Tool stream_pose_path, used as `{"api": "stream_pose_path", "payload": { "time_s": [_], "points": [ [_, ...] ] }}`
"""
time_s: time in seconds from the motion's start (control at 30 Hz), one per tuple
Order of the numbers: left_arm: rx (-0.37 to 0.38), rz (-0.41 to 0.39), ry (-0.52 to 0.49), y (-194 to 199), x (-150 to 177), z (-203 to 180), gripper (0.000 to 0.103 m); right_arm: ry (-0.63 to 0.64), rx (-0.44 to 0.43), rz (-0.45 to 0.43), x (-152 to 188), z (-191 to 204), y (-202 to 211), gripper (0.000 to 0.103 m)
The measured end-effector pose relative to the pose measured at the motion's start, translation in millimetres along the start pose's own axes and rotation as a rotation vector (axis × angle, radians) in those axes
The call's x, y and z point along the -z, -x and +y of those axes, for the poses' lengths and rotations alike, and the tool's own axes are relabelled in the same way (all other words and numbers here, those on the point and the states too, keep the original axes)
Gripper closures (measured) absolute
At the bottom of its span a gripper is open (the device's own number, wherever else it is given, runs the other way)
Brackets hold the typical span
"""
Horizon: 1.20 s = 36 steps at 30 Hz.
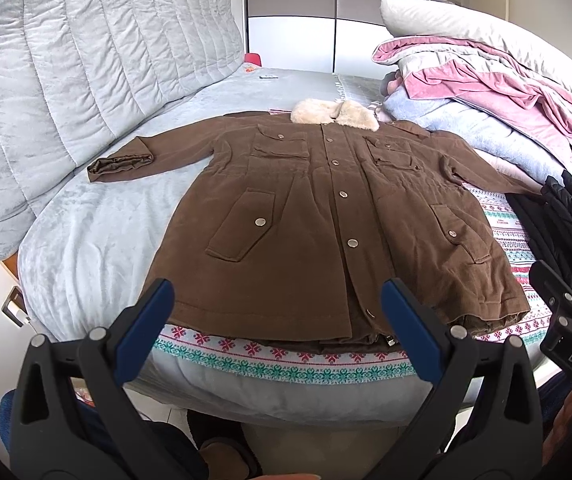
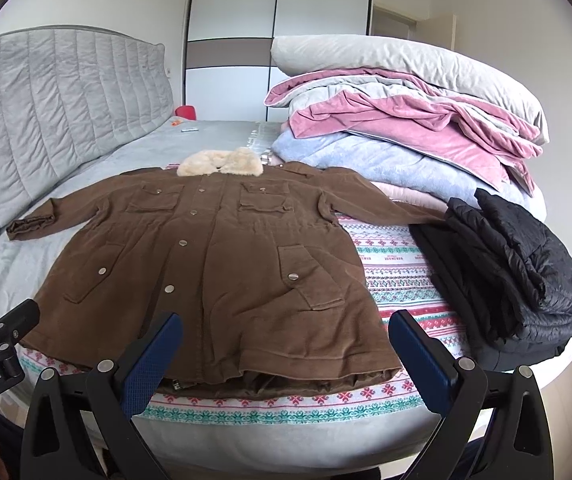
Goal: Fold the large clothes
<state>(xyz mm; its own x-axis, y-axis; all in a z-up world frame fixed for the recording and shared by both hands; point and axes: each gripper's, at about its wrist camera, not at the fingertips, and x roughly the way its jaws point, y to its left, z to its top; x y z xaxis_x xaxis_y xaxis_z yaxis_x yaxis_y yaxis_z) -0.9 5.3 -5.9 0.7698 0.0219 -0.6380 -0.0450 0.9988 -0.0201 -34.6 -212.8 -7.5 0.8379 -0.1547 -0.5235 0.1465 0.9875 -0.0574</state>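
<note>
A brown coat with a cream fur collar lies flat, front up and buttoned, on the bed. Both sleeves are spread out to the sides. It also shows in the right wrist view, collar at the far end. My left gripper is open and empty, held just above the coat's hem near the bed's front edge. My right gripper is open and empty, also above the hem. The right gripper's side shows at the left wrist view's right edge.
A patterned blanket lies under the coat. A folded black padded jacket sits to the right. Behind it is a pile of pink and blue bedding and a pillow. A grey padded headboard runs along the left.
</note>
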Motion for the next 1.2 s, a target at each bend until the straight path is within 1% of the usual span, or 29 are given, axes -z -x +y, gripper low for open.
{"api": "stream_pose_path", "payload": {
  "time_s": [0.1, 0.17, 0.23, 0.37, 0.47, 0.57, 0.67, 0.73, 0.77, 0.83, 0.9, 0.93, 0.97, 1.03, 1.07, 1.1, 1.13, 1.17, 1.2],
  "points": [
    [-0.003, -0.009, -0.006, 0.5, -0.2, 0.0, 0.0, 0.005, 0.004, -0.015, 0.1, -0.2, 0.5, 0.0],
    [-0.012, -0.025, -0.017, 1.2, 1.0, -0.7, 0.0, 0.012, 0.008, -0.006, 0.4, 1.0, 0.4, 0.0],
    [-0.029, -0.091, -0.04, 4.6, 1.2, -3.9, 0.0, 0.012, 0.007, -0.006, 0.4, 0.7, 0.5, 0.0],
    [-0.03, -0.092, -0.042, 5.0, 1.5, -2.5, 0.0, 0.017, 0.009, 0.021, 0.9, 3.5, -1.1, 0.0],
    [-0.016, -0.065, -0.023, 3.4, 1.0, -1.8, 0.0, 0.021, 0.009, 0.029, 1.7, 4.1, -1.9, 0.0],
    [-0.015, -0.056, -0.015, 1.1, 1.2, 0.0, 0.0, 0.03, 0.011, 0.042, 2.5, 5.4, -3.5, 0.0],
    [-0.008, -0.022, 0.004, -6.6, 1.9, 4.2, 0.0, 0.029, 0.011, 0.054, 3.5, 4.6, -7.4, 0.0],
    [0.024, 0.01, 0.014, -16.9, 1.1, 13.8, 0.0, 0.036, -0.009, 0.071, 4.5, 0.5, -14.7, 0.0],
    [0.037, 0.025, 0.034, -24.6, 0.8, 23.1, 0.0, 0.037, -0.024, 0.095, 4.9, -3.1, -20.8, 0.0],
    [-0.009, 0.048, 0.095, -41.1, 2.0, 47.7, 0.0, 0.008, -0.052, 0.132, 8.1, -22.9, -41.9, 0.0],
    [-0.058, 0.074, 0.142, -58.1, 3.7, 75.9, 0.0, -0.075, -0.097, 0.188, 13.7, -51.2, -63.8, 0.0],
    [-0.084, 0.093, 0.162, -65.1, 4.8, 87.8, 0.0, -0.141, -0.124, 0.207, 18.6, -71.0, -74.7, 0.0],
    [-0.105, 0.107, 0.207, -74.4, 7.9, 105.4, 0.0, -0.194, -0.136, 0.23, 23.1, -85.3, -82.4, 0.0],
    [-0.098, 0.138, 0.268, -87.4, 14.4, 125.8, 0.001, -0.29, -0.171, 0.289, 30.1, -114.1, -103.3, 0.0],
    [-0.089, 0.147, 0.288, -93.4, 17.3, 133.7, 0.001, -0.307, -0.178, 0.293, 30.8, -124.8, -110.9, 0.0],
    [-0.074, 0.152, 0.313, -99.6, 19.5, 136.1, 0.001, -0.356, -0.197, 0.314, 34.3, -135.6, -119.7, 0.0],
    [-0.075, 0.163, 0.326, -107.5, 22.4, 142.0, 0.002, -0.361, -0.189, 0.31, 35.5, -142.8, -125.0, 0.0],
    [-0.081, 0.192, 0.323, -111.6, 23.9, 144.1, 0.005, -0.383, -0.196, 0.309, 39.6, -151.7, -132.0, 0.0],
    [-0.067, 0.215, 0.335, -119.6, 26.4, 146.6, 0.012, -0.425, -0.216, 0.324, 43.8, -159.3, -141.0, 0.0]
  ]
}}
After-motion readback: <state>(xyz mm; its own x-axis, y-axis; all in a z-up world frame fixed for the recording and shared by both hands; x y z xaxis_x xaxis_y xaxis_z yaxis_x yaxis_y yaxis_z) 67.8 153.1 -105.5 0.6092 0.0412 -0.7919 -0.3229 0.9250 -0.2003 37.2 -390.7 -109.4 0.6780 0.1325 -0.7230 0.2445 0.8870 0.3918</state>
